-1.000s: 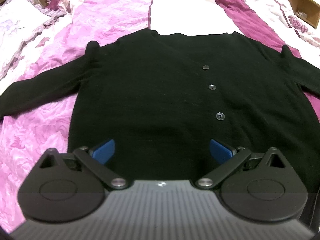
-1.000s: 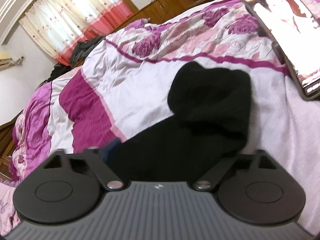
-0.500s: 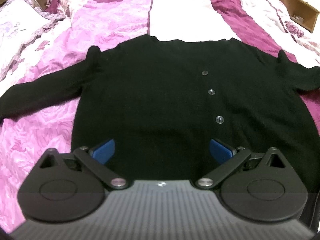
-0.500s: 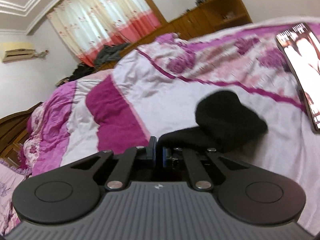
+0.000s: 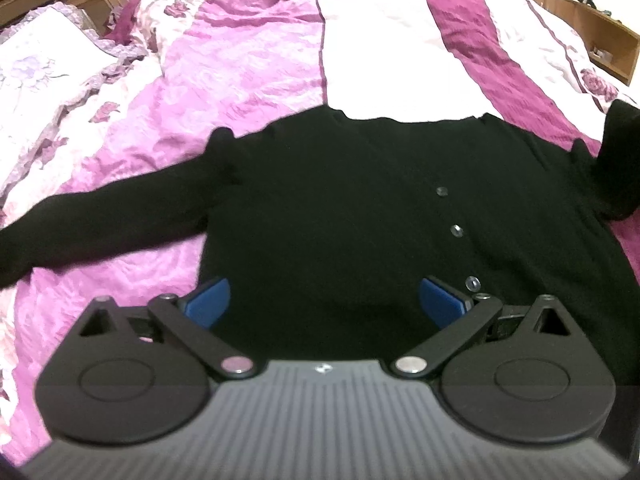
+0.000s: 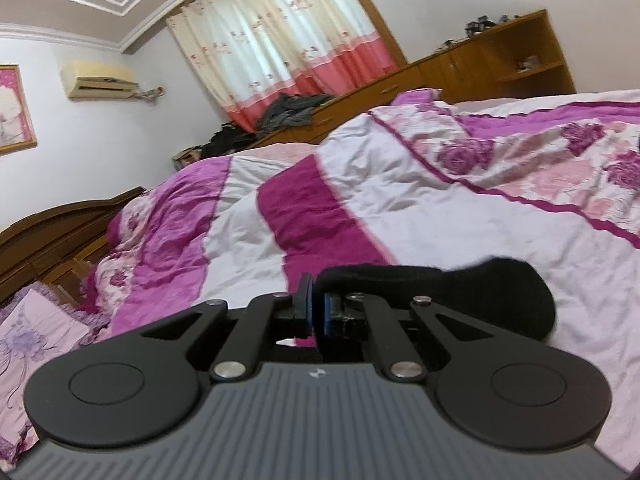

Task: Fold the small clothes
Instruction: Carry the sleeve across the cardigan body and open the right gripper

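Observation:
A small black cardigan [image 5: 340, 208] with three buttons lies flat on the bed, front up, one sleeve [image 5: 100, 216] stretched out to the left. In the left wrist view my left gripper [image 5: 324, 300] hovers open over the cardigan's lower hem, blue pads wide apart with nothing between them. In the right wrist view my right gripper [image 6: 318, 308] is shut on the cuff of the other sleeve [image 6: 500, 296], which hangs lifted off the quilt. That raised sleeve [image 5: 620, 160] shows at the right edge of the left wrist view.
A pink, purple and white floral quilt [image 5: 248, 60] covers the bed. A pillow [image 5: 44, 80] lies at the far left. A wooden cabinet [image 6: 500, 56] and a heap of dark clothes [image 6: 288, 112] stand beyond the bed, by curtains.
My right gripper shut on the sleeve cuff, then rose and tilted up, lifting the sleeve. The left gripper stayed open and drew back and up a little from the cardigan.

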Demonstrator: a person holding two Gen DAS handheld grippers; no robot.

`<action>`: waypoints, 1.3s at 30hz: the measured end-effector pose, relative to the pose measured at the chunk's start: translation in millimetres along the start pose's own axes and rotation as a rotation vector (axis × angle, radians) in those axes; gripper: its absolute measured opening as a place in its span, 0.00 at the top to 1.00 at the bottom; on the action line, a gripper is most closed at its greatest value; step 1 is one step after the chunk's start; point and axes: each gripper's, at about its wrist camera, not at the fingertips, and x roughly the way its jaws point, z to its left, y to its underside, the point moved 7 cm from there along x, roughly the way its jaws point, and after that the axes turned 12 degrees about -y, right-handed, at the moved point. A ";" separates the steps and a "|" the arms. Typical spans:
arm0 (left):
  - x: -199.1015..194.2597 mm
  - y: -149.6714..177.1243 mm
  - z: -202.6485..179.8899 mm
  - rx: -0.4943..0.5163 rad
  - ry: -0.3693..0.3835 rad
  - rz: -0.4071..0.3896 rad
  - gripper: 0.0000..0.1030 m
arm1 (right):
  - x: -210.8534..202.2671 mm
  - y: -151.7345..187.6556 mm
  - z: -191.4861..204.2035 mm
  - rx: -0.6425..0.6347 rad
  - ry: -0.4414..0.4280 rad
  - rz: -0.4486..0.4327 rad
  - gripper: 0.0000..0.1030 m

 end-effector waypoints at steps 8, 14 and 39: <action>-3.4 -20.6 18.1 0.000 -0.024 -0.045 0.00 | 15.0 7.2 47.8 -0.039 -0.036 0.019 0.95; -2.9 -30.9 29.1 -0.021 -0.025 -0.067 0.00 | 33.8 16.4 91.1 -0.091 -0.062 0.023 0.95; 25.1 -9.9 48.2 -0.077 -0.036 -0.017 0.00 | 131.3 205.9 149.8 -0.078 -0.128 0.427 0.95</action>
